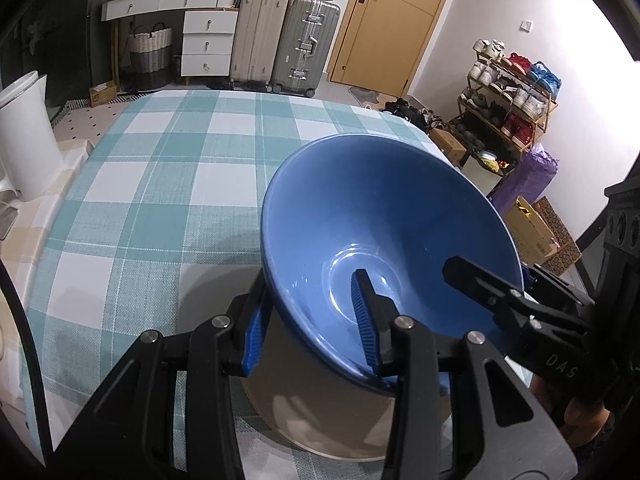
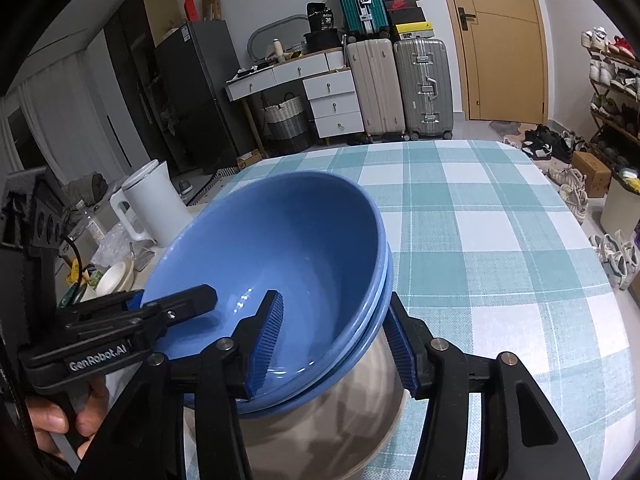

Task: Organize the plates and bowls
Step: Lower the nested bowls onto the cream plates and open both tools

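Two blue bowls (image 2: pixel 280 240) sit nested, the upper one slightly tilted, over a beige plate (image 2: pixel 340 420) on the checked tablecloth. In the left wrist view my left gripper (image 1: pixel 308 280) straddles the near left rim of the top blue bowl (image 1: pixel 380 208), one pad inside and one against the outer wall, shut on it. My right gripper (image 2: pixel 334 298) straddles the stack's right rim, one pad inside and one just outside, open and not pressing. Each gripper shows in the other's view: the left gripper (image 2: pixel 172 300) and the right gripper (image 1: pixel 496 276).
A white kettle (image 2: pixel 150 204) stands at the table's left edge beside a side counter with a small cream bowl (image 2: pixel 116 276). The checked table (image 2: pixel 500 240) stretches beyond the bowls. Suitcases, drawers, a door and a shoe rack line the room behind.
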A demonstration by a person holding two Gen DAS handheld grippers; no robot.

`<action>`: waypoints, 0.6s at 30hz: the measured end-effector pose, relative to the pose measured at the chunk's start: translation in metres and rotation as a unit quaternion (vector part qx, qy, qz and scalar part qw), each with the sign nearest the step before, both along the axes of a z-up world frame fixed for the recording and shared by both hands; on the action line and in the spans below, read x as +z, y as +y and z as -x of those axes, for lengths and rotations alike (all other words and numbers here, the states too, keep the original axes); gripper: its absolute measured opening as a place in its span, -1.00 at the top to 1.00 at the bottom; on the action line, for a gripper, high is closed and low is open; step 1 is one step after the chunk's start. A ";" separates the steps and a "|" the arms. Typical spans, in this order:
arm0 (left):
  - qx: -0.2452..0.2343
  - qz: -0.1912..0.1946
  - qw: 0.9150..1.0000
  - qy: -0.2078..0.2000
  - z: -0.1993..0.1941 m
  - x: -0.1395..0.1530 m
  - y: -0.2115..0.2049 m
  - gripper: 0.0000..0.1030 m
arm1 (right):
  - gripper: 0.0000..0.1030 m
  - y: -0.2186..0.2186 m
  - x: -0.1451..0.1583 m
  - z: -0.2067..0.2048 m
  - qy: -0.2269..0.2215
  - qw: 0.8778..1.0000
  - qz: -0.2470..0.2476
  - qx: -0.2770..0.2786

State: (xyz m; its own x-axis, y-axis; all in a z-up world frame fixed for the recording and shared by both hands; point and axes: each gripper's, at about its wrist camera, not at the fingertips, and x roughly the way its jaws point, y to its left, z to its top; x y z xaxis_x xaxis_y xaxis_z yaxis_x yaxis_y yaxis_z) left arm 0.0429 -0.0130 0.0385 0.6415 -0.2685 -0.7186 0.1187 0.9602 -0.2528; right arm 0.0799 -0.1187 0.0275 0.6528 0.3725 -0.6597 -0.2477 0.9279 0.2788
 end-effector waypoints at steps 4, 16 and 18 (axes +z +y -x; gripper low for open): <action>0.004 -0.030 0.999 -0.017 0.004 0.003 0.000 -0.05 | -0.36 0.004 0.001 0.000 -0.006 1.000 0.028 -0.001; 0.007 -0.046 0.993 -0.107 0.039 0.027 0.027 -0.98 | -0.99 -0.009 0.029 0.021 -0.107 0.993 0.031 0.045; 0.011 -0.040 0.991 -0.128 0.049 0.032 0.037 -0.98 | -0.99 -0.014 0.032 0.026 -0.122 0.990 0.030 0.058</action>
